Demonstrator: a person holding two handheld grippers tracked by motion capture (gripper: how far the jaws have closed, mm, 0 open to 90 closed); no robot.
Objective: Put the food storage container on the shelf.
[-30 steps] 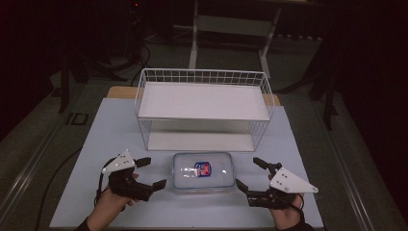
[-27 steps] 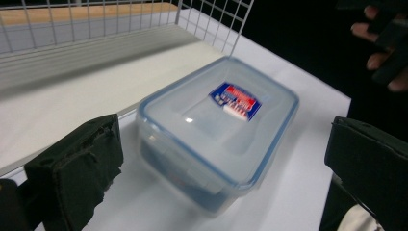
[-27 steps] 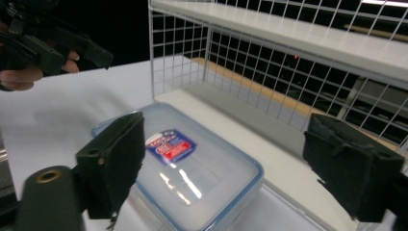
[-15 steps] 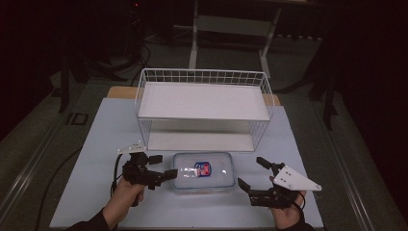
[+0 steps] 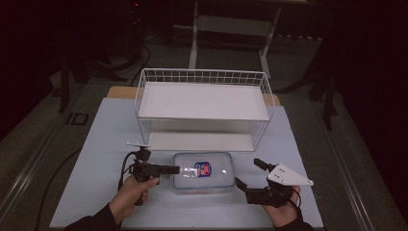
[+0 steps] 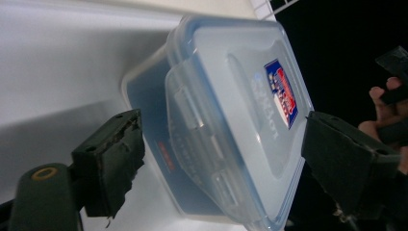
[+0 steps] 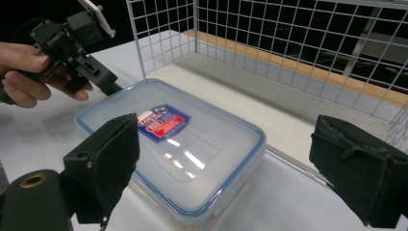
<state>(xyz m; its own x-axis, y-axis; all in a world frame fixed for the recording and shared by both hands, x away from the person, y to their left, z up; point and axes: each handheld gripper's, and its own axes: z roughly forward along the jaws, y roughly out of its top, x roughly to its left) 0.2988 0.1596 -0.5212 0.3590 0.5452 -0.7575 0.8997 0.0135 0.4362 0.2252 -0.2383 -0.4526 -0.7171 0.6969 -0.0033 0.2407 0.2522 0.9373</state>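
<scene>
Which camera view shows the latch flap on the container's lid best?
The left gripper view: the latch flap on the container sits close between that gripper's open jaws. The high view shows the container small; the right gripper view shows mainly its lid.

The high view looks forward and down over the whole worktop (image 5: 96,144). Each gripper view sits close and low, both facing the lidded container (image 6: 231,120) from opposite ends.
</scene>
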